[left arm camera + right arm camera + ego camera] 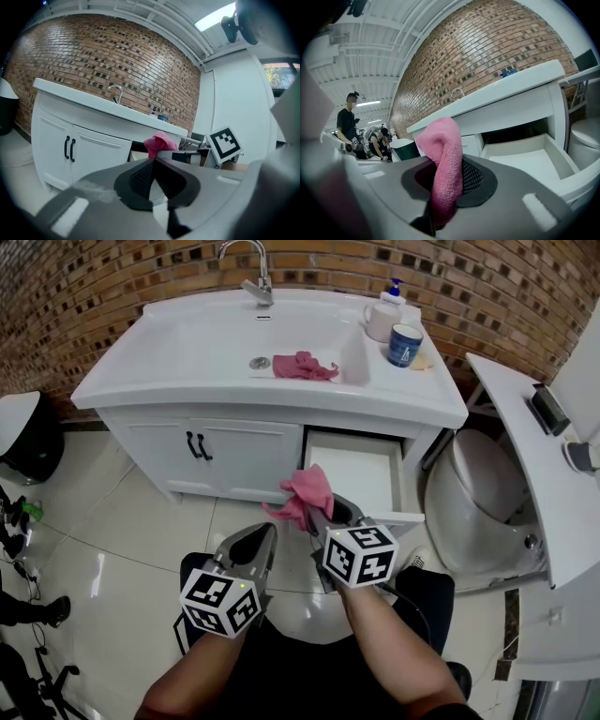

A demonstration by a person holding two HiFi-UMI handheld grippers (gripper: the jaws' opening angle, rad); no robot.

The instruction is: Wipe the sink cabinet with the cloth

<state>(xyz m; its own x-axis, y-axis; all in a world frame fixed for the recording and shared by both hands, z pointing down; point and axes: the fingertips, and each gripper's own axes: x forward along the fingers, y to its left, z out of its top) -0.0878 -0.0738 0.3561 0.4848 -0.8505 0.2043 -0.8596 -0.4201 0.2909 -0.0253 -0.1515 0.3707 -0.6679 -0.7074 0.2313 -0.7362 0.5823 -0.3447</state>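
Observation:
My right gripper point(317, 514) is shut on a pink cloth point(306, 494), which bunches up out of its jaws in front of the open drawer point(352, 474). In the right gripper view the pink cloth point(444, 168) stands up between the jaw pads. My left gripper point(261, 542) is shut with nothing in it, low in front of the white sink cabinet point(234, 451); its jaws meet in the left gripper view point(152, 180). A second pink cloth point(302, 366) lies in the basin by the drain.
On the counter stand a soap dispenser point(384, 315) and a blue cup point(405, 344); a faucet point(251, 268) is at the back. A toilet point(483, 498) sits to the right, a black bin point(28, 437) to the left. People point(349, 126) stand far off.

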